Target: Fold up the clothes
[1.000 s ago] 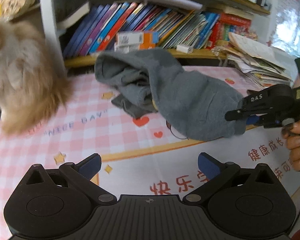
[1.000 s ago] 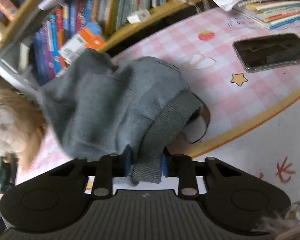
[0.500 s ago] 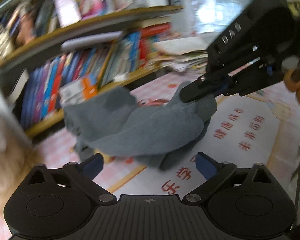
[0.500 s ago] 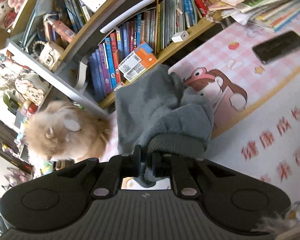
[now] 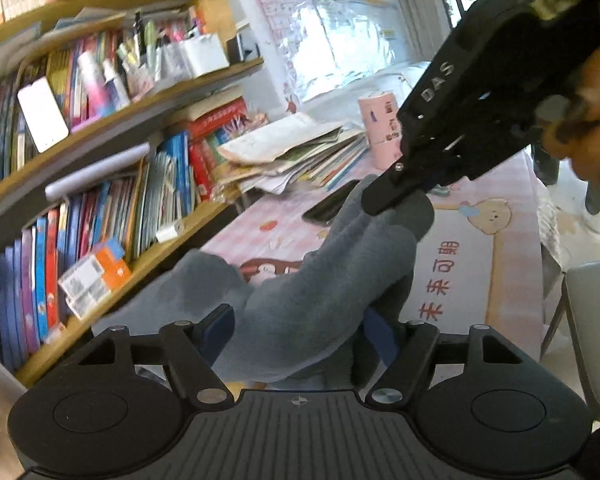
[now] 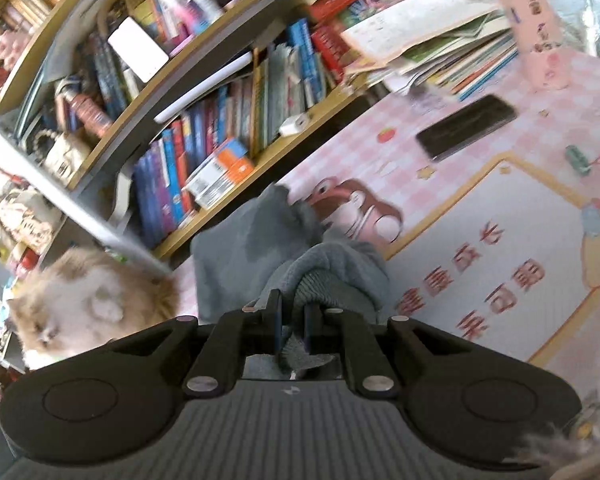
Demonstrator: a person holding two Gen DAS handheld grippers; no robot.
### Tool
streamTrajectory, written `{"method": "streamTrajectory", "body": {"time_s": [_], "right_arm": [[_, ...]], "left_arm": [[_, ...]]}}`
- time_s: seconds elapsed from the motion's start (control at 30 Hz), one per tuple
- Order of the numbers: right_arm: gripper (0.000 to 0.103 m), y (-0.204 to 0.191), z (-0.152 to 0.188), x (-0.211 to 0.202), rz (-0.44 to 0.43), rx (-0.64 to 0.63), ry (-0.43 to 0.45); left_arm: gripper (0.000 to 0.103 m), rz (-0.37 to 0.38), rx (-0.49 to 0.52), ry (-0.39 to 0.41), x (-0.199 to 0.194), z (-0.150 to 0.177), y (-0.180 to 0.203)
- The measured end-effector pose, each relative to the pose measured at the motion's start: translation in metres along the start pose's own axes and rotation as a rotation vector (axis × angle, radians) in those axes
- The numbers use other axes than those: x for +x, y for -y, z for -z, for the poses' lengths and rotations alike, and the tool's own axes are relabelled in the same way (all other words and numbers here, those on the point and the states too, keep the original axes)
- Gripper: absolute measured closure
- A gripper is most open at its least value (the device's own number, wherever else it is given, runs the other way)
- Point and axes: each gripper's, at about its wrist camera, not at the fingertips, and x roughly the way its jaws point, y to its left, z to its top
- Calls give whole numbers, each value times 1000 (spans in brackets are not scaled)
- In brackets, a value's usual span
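The grey garment (image 5: 320,288) hung lifted above the counter (image 6: 480,216), in front of the bookshelf (image 6: 228,92). The right tongs (image 6: 291,330) pinched its ribbed cuff. The left tongs (image 5: 296,332) were closing around the garment's lower fold.

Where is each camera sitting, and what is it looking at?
Left wrist view: sits on the left claw, looking along its closing fingers at the grey knitted garment between them; a hand with the right claw shows.
Right wrist view: sits on the right claw, clamped on the garment's ribbed cuff, facing the wooden bookshelf and fluffy cat.
Both views share the garment, bookshelf, black phone and pink checked table mat.
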Motion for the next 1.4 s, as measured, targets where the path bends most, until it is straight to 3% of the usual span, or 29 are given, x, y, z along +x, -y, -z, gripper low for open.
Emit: {"method": "streamTrajectory", "body": {"time_s": [0.17, 0.33, 0.47, 0.5, 0.6, 0.73, 0.87, 0.93, 1.03, 1.17, 1.33, 1.4], "right_arm": [[94, 16, -23, -6, 19, -10, 42], [94, 13, -36, 2, -99, -52, -28], [94, 1, -29, 8, -167, -139, -87], [94, 0, -27, 8, -164, -165, -92], [90, 14, -28, 7, -126, -193, -106], [59, 34, -25, 4, -46, -265, -121], [45, 51, -2, 12, 86, -432, -150], [33, 55, 12, 22, 120, -493, -178], [21, 48, 33, 33, 131, -624, -197], [16, 33, 55, 37, 42, -798, -169], [18, 23, 66, 63, 137, -857, -105], [18, 30, 60, 72, 168, -779, -113]], "left_arm": [[40, -53, -60, -15, 3, -11, -8], [45, -77, -12, -63, 27, -23, -4], [77, -105, 61, -104, 63, -34, 8], [85, -103, 28, -100, 66, -38, 4], [95, -108, -69, -85, 72, -48, -10], [96, -121, -143, -81, 75, -60, -31], [96, -115, -211, -75, 75, -70, -41], [96, -106, -241, -71, 73, -75, -42], [96, -111, -206, -80, 71, -80, -35], [96, -109, -208, -90, 69, -84, -30], [96, -119, -218, -58, 54, -95, -26], [97, -136, -223, -25, 43, -102, -28]]}}
